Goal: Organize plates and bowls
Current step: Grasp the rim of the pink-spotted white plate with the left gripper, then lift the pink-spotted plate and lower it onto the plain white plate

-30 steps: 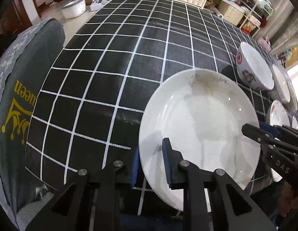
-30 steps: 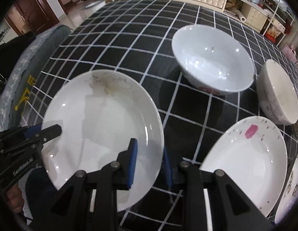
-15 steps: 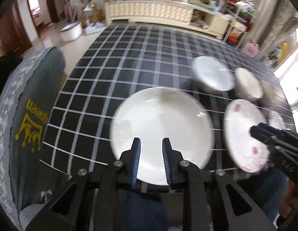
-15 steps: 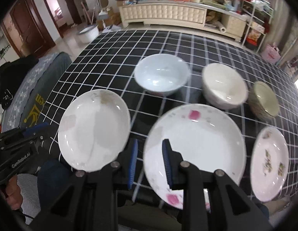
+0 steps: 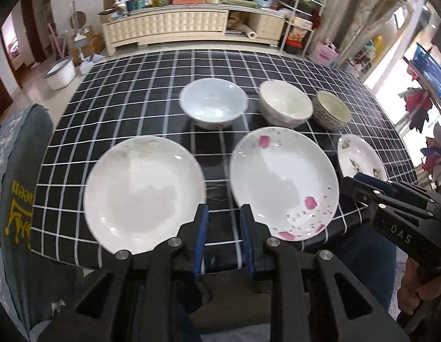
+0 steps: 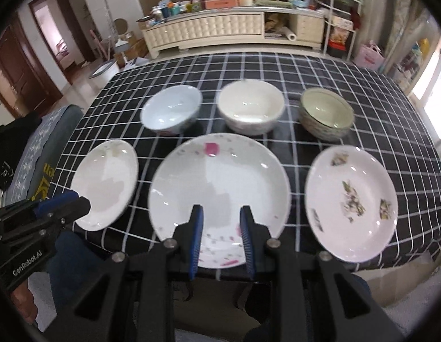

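Your left claw [image 5: 221, 236] gapes empty between two plates; your right claw [image 6: 220, 236], empty too, hangs over the pink-flowered plate [image 6: 220, 182].

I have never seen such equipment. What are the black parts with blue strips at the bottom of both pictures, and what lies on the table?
They are two hand-held grippers, one per hand, each carrying a camera looking along its fingers. The left gripper and right gripper are open and hold nothing. On the black checked tablecloth lie three plates in front: a plain white plate, a pink-flowered plate and a grey-flowered plate. Behind them stand three bowls.
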A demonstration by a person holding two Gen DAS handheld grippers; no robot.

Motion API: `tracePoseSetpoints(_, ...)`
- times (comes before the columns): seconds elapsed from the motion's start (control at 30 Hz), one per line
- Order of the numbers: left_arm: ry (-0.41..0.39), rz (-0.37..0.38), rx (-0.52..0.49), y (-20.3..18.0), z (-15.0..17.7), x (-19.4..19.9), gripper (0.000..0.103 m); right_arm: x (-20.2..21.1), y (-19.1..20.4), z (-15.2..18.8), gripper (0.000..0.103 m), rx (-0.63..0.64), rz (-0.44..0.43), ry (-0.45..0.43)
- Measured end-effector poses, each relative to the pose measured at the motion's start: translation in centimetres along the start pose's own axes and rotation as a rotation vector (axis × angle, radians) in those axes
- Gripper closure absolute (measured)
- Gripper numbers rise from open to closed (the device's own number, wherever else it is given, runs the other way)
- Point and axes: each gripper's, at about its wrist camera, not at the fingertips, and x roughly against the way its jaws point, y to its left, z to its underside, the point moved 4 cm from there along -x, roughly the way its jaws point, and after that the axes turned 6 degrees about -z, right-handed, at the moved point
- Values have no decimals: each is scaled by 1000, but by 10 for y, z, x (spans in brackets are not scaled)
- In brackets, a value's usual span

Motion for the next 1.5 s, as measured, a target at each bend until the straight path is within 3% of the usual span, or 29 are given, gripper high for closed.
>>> tracePoseSetpoints(0.27, 81, 37, -29, -28, 0, -44, 82, -2, -42, 7, 72, -55, 25, -1)
tracePoseSetpoints(0.53, 153, 49, -16, -33, 1, -80, 82, -29, -67, 7, 72, -86, 46, 60)
tracePoseSetpoints(0.8, 169, 28, -25, -28, -7, -100, 82, -53, -74, 3, 72, -83, 69, 108)
tracePoseSetpoints(0.97, 172, 36, -7, -23, -14, -112, 77, -65, -80, 0, 71, -85, 65, 141)
tracePoseSetpoints(1.1, 184, 31, -15, -23, -17, -122, 77, -72, -85, 0, 64, -97, 65, 156)
tracePoseSetpoints(1.43, 202, 19, -42, -29, -21, -141, 77, -79, -82, -10, 61, -68, 51, 137)
tracePoseSetpoints(1.5, 200, 15, -44, -30, -20, -142, 77, -73, -87, -13, 61, -94, 43, 94)
